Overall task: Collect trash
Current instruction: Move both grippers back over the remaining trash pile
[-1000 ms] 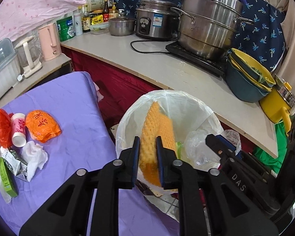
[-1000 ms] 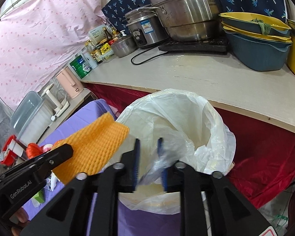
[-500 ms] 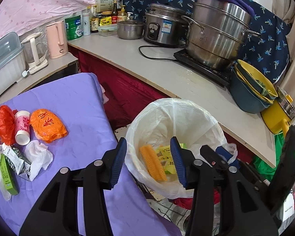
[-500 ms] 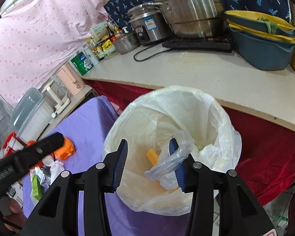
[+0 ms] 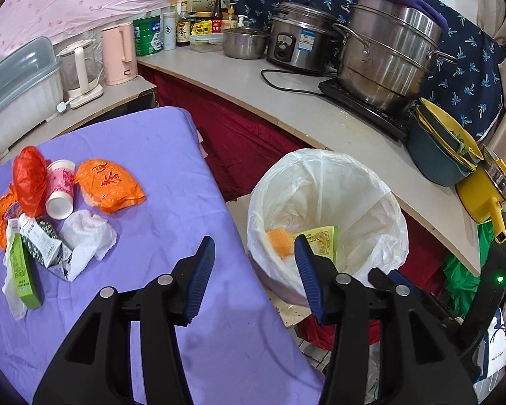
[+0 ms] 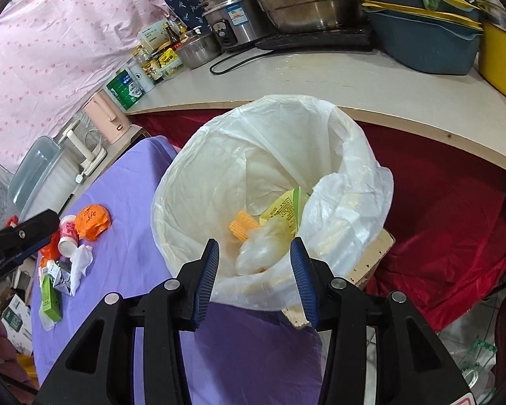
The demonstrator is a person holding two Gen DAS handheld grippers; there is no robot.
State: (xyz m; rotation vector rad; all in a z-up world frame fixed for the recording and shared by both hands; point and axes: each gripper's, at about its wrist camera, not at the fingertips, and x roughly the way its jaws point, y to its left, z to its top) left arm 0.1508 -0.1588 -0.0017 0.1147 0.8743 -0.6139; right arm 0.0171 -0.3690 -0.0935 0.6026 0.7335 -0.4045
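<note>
Left wrist view: the left gripper (image 5: 254, 263) is sitting with its jaws parted and nothing between them; they've just been opening. The orange sponge (image 5: 280, 241) is lying down in the white bin bag (image 5: 361, 182), so that drop looks done. Next up, I'd guess, is the trash pile (image 5: 57, 216) at the far left of the purple tabletop (image 5: 158, 155), with lots of bare cloth on the way.

Right wrist view: the right gripper (image 6: 254, 268) is also gaping empty, jaws just opened, and the clear plastic bag (image 6: 263, 248) is resting inside. The bag rim is crowding the tabletop edge, so it's worth lifting clear before swinging left.
</note>
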